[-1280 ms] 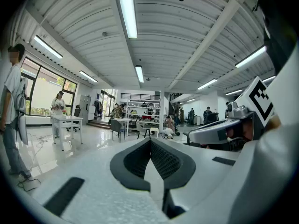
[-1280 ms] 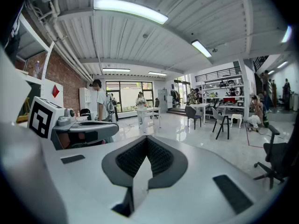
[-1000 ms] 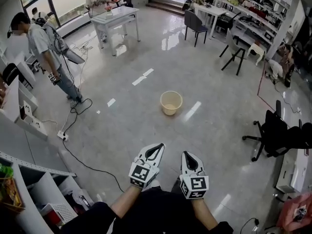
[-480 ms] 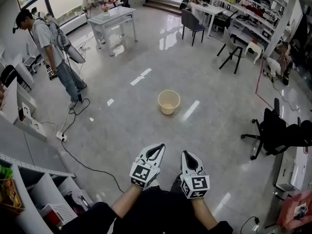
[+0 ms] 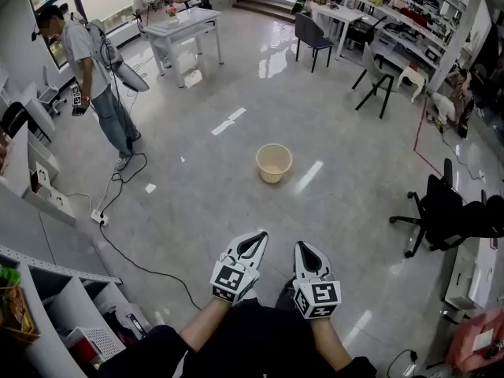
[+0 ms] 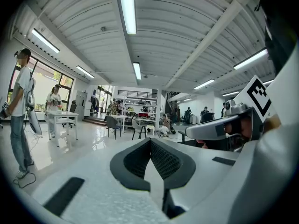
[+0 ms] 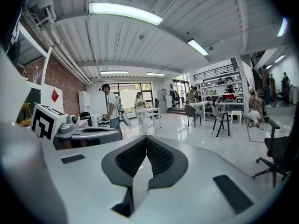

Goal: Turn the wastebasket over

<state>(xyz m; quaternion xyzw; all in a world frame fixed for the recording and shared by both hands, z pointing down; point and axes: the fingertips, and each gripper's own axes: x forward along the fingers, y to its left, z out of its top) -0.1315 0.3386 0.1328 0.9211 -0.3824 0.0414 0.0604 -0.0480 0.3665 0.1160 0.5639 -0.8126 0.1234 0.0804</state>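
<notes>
A pale yellow wastebasket stands upright on the grey tiled floor, its mouth facing up, well ahead of both grippers in the head view. My left gripper and right gripper are held side by side close to my body, both shut with nothing between the jaws. The left gripper and the right gripper each show their dark pads pressed together in their own views. The wastebasket is hidden in both gripper views.
A person stands at the left near a cable and power strip. A white table stands far back, chairs and shelving at the right, an office chair at the right edge, white shelves at the near left.
The person at the left has walked farther back and turned. The wastebasket sits almost where it was in the picture. Both grippers have stayed in place, still shut.
</notes>
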